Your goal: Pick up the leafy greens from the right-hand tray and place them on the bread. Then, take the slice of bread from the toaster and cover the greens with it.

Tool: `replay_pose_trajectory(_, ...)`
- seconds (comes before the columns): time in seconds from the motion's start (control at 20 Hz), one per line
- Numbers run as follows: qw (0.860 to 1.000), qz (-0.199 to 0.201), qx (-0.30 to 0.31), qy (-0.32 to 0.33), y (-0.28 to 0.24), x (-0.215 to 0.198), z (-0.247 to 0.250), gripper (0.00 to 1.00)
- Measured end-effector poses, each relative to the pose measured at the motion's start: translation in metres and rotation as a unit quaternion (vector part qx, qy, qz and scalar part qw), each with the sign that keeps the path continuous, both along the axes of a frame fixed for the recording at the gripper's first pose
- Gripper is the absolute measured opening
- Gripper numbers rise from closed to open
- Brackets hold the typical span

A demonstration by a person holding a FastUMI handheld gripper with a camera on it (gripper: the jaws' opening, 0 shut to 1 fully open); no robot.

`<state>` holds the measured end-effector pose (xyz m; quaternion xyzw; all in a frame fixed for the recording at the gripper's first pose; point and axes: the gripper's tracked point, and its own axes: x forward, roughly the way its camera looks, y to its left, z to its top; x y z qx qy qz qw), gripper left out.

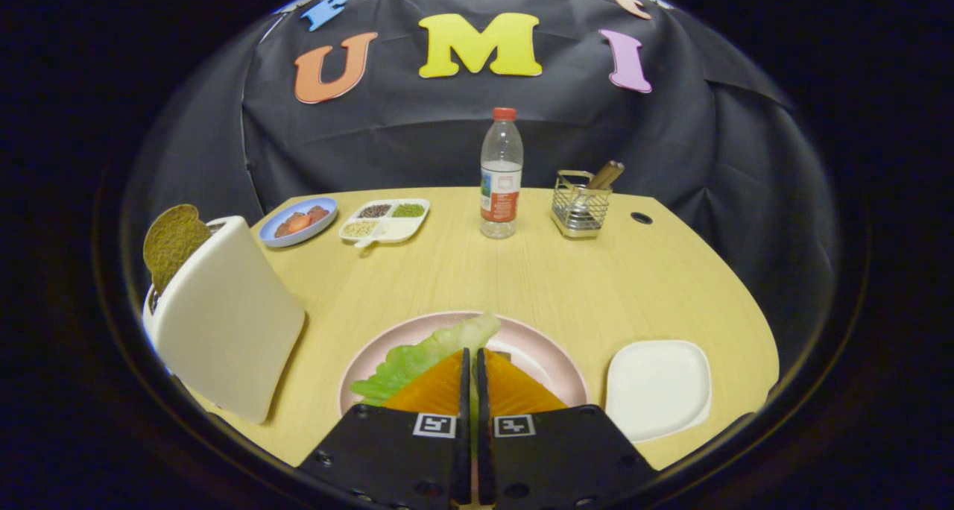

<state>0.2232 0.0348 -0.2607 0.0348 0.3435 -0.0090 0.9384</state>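
I see my claw [470, 361] clenched on the leafy greens [425, 357], pinched between its fingers over the pink plate [544, 350]. The white tray [656, 387] sits just right. A bread slice [173, 241] stands in the toaster [223, 316] on the tabletop [522, 271].

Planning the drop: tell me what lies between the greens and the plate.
Nothing visible does. The gripper is shut on the leafy greens, which hang directly over the pink plate. The toaster stands off to one side and the white tray to the other.
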Motion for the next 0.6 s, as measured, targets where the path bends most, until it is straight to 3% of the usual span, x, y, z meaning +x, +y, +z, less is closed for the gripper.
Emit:
replay_pose_trajectory(0.05, 1.000, -0.003, 0.000, 0.003, -0.003, -0.002, -0.001, 0.19)
replay_pose_trajectory(0.1, 1.000, -0.008, 0.001, 0.006, -0.006, -0.006, -0.001, 0.27)
replay_pose_trajectory(0.2, 1.000, -0.020, 0.003, 0.008, -0.011, -0.010, -0.002, 0.31)
replay_pose_trajectory(0.3, 1.000, -0.028, 0.007, -0.003, -0.015, -0.016, 0.005, 0.42)
replay_pose_trajectory(0.35, 0.999, -0.036, 0.008, -0.013, -0.020, -0.020, 0.012, 0.54)
replay_pose_trajectory(0.45, 0.998, -0.042, 0.013, -0.038, -0.019, -0.028, 0.028, 0.62)
replay_pose_trajectory(0.6, 0.997, -0.047, 0.003, -0.068, -0.014, -0.045, 0.054, 0.92)
